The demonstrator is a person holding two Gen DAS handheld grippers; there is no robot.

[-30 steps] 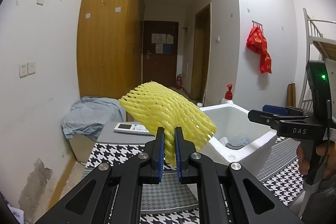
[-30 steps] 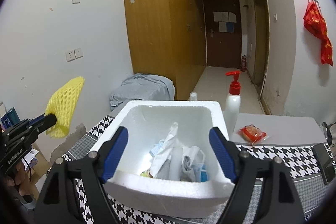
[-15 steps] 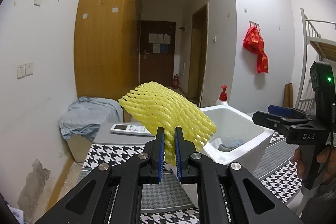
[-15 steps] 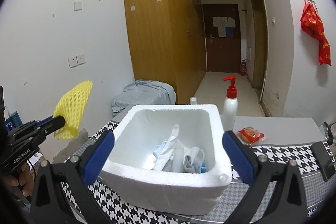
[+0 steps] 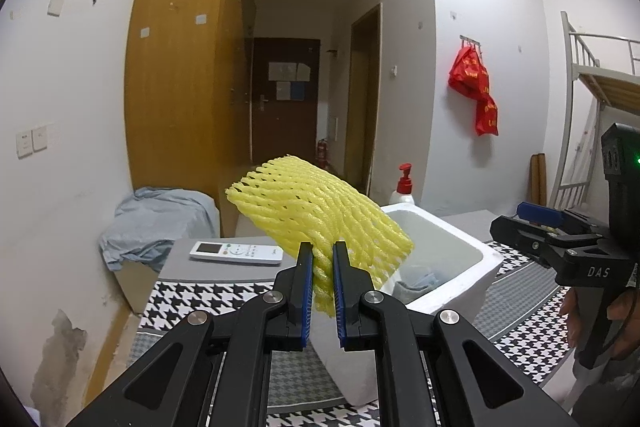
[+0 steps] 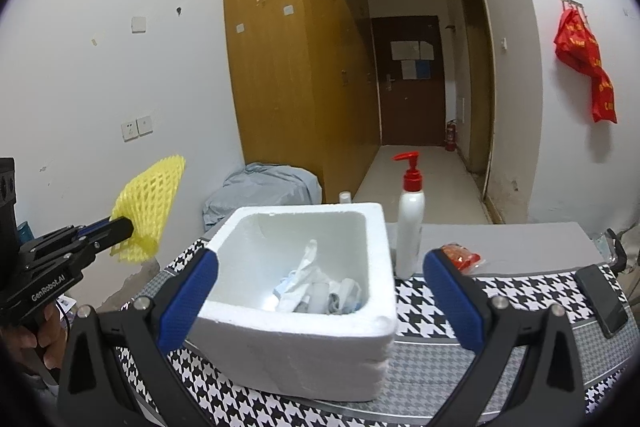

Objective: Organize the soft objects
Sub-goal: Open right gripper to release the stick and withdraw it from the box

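A yellow foam net sleeve (image 5: 320,215) hangs in the air, pinched at its lower edge by my left gripper (image 5: 319,251), which is shut on it. In the right wrist view the net (image 6: 150,203) and the left gripper (image 6: 120,227) sit left of the white foam box (image 6: 300,331), a little above its rim. White cloths and masks (image 6: 316,287) lie inside the box. My right gripper (image 6: 320,257) stands wide open in front of the box, its blue pads at either side of the near wall and touching nothing. In the left wrist view the right gripper (image 5: 520,221) is at the right edge.
On the houndstooth tablecloth (image 6: 440,311) behind the box stand a white pump bottle with a red top (image 6: 410,223) and a red snack packet (image 6: 460,257). A dark phone (image 6: 602,301) lies at the right. A white remote (image 5: 236,253) lies far left, near a blue-grey cloth heap (image 5: 156,223).
My right gripper's jaws have spread wider and it has drawn back a little from the box. The left gripper has kept its grip on the yellow net and stayed about where it was.
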